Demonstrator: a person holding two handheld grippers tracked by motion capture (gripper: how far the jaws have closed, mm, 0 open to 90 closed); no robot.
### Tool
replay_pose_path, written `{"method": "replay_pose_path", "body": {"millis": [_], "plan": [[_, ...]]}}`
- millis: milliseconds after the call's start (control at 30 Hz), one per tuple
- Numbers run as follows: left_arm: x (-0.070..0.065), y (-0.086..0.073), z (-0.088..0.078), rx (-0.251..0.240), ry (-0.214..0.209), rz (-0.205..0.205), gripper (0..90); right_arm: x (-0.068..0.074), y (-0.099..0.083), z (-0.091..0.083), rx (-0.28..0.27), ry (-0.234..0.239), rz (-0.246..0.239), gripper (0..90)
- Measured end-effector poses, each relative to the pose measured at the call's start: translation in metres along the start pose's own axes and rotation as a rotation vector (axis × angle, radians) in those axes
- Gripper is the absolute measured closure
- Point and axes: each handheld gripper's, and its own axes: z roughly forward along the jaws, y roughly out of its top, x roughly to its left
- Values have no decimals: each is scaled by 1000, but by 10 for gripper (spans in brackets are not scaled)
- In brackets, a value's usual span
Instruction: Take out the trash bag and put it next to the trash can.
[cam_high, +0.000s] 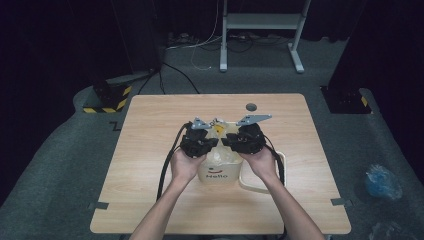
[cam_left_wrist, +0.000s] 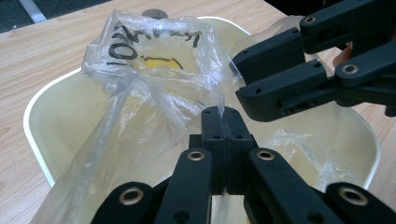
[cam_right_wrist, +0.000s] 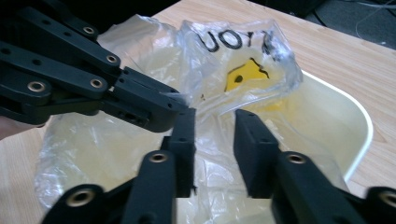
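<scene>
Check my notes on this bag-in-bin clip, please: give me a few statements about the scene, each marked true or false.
1. The left tool is shut on the plastic bag. True.
2. The right tool is clamped tight on the bag. False: its jaws stand apart, with film between them.
3. The bag sits in a cream bin on the wooden table. True.
4. The bin is printed "Bye". False: it reads "Hello".

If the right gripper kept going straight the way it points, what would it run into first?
Most likely the clear plastic bag, whose crumpled film lies straight ahead of the right gripper and its parted jaws. Behind it rises the cream bin wall, though depth is hard to judge.
</scene>
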Motion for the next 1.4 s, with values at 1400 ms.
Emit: {"method": "replay_pose_path", "body": {"millis": [1400], "plan": [[5,10,-28,-76,1,-29,897,-68,-144,-33,-12,-336,95,375]]}}
